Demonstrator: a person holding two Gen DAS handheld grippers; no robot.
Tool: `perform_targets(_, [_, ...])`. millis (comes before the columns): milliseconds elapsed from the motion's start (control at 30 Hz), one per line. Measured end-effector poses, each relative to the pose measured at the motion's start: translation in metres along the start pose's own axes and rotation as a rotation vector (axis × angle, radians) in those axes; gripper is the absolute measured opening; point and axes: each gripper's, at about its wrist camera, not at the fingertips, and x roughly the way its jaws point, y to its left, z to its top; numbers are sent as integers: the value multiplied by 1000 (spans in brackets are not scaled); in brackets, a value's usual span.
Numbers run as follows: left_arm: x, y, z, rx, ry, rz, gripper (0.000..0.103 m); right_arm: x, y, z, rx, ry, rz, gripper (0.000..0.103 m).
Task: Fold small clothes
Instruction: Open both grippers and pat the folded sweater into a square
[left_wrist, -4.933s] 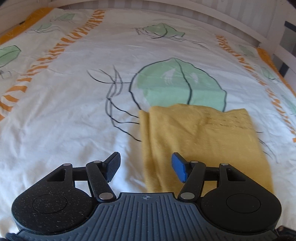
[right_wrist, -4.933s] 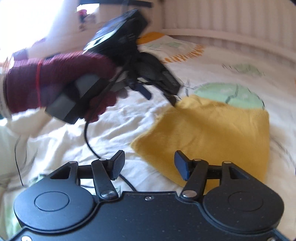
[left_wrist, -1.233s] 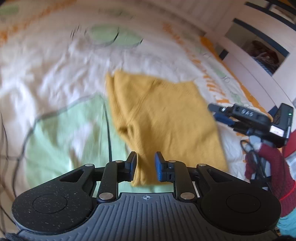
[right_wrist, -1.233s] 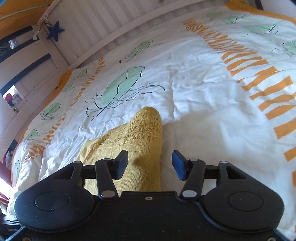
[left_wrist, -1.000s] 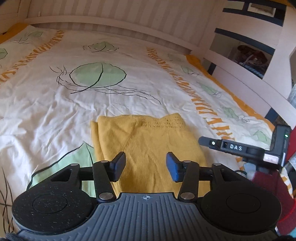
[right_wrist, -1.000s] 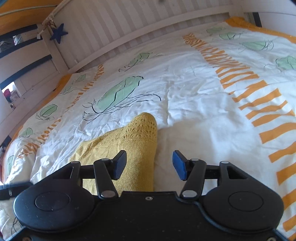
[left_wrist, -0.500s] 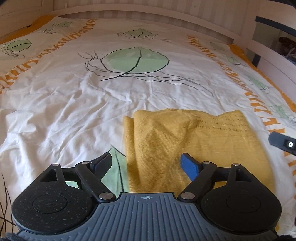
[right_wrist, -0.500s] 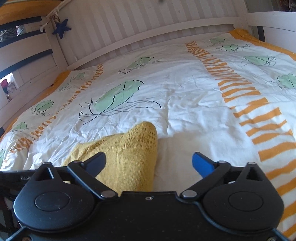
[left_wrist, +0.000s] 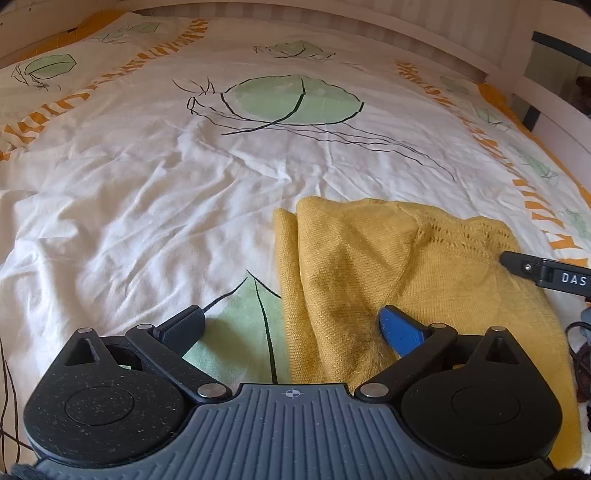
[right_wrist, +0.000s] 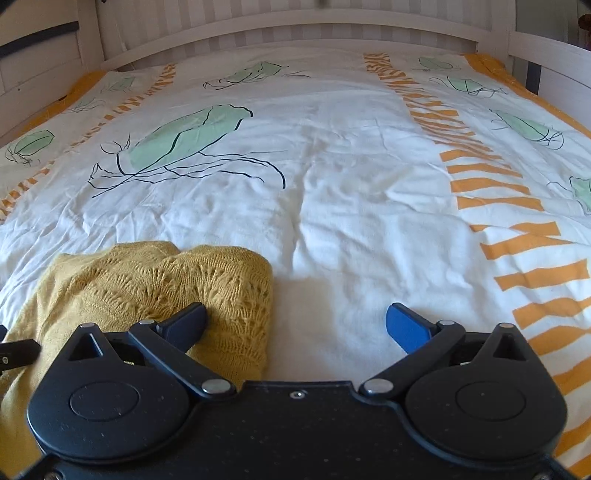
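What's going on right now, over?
Left hand-held gripper opening, holding nothing. Right hand-held gripper open, empty. Yellow knit lies folded on bedspread. Nothing in the way.

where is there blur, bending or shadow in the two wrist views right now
Left wrist view: mostly sharp; fisheye curves the headboard; the left claw shades the yellow knit garment. Right wrist view: sharp, the headboard bows too; the right claw casts soft shadow on the bedspread.

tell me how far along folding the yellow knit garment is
Done: the yellow knit garment lies doubled over in layers on the leaf-print white bedcover. In hand: nothing; the left gripper is opening and the right gripper is open, both empty. Left: perhaps another fold or tidying edges.
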Motion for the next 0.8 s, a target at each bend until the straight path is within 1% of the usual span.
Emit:
perform_targets(133, [-5,1,0,-6,2,-1,102,-30,3,-1,-14,-48,27,103])
perform_targets(233, [-15,1,-4,6,-21,13,102,-55,6,-9,-28,-66,55,103])
perform_targets(300, [-21,0,-8,15,-30,24,102,-61,9,-20,-54,-46,36,103])
perform_targets(367, [-27,1,-11,9,-32,25,102,-55,14,-34,-103,7,-15,103])
perform_targets(400, [-30,1,-13,6,-32,27,102,-53,14,-40,-112,6,-24,103])
perform_targets(433, [-34,2,-15,2,-35,29,102,-54,12,-45,-98,-7,-23,103])
perform_targets(533, [-46,2,-19,7,-47,38,102,-63,6,-43,-29,-17,-11,103])
perform_targets(667, [-60,-3,-24,29,-50,42,102,-84,11,-42,-36,-44,-29,103])
perform_targets(733, [-65,-7,-26,32,-41,34,102,-94,13,-44,-25,-48,-15,103])
perform_targets(800, [-71,-11,-29,33,-31,32,102,-104,12,-45,0,-47,23,103])
